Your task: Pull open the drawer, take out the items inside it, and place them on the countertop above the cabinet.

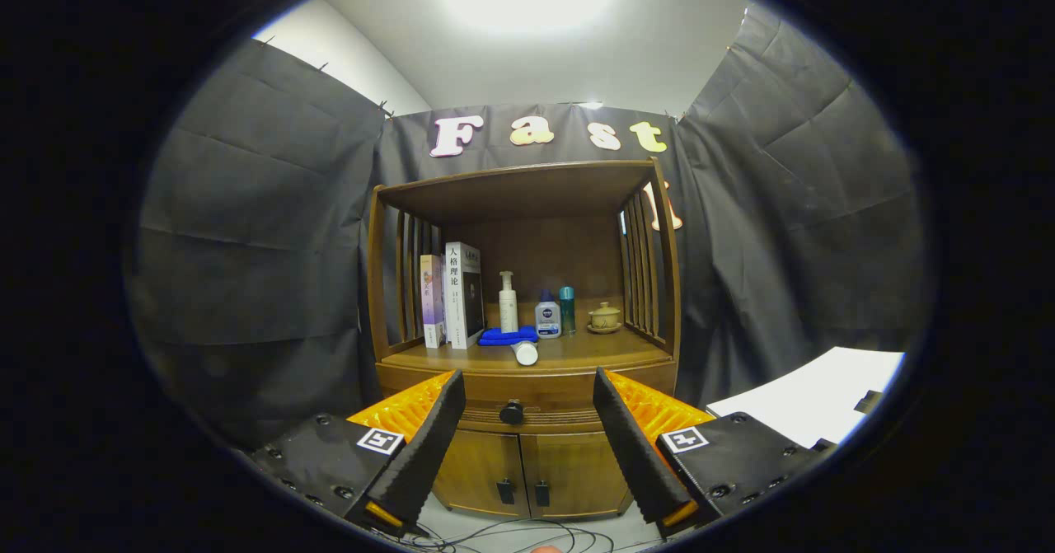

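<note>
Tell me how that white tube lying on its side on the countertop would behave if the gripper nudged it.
The white tube lies on its side near the countertop front edge, so it would probably roll, perhaps off. It looks small and likely light. The open gripper is well short of it, its fingers framing the drawer knob.

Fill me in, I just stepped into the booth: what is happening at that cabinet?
A hand-held gripper is open and aimed at the wooden cabinet, with the drawer knob ahead, between its fingers and not touched. The drawer is shut. On the countertop stand two books, a pump bottle, a blue cloth and a lidded cup.
</note>
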A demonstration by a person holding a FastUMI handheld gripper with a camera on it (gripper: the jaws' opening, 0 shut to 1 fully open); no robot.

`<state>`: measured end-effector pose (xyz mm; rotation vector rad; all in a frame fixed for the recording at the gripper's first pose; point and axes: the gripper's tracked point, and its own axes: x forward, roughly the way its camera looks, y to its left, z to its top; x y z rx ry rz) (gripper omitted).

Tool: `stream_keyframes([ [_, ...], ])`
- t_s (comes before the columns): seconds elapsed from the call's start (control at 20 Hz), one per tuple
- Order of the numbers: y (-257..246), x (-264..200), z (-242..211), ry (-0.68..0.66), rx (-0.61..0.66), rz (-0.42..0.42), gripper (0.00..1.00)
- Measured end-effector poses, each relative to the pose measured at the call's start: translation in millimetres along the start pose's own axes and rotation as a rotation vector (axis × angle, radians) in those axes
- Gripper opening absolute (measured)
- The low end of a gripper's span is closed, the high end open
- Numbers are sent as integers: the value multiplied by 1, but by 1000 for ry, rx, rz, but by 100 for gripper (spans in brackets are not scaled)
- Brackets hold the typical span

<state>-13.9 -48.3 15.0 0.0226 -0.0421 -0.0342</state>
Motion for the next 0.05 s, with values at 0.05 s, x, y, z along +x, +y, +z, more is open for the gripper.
stream_keyframes([
  [0.05,-2,0,2,0,5,-2,98],
])
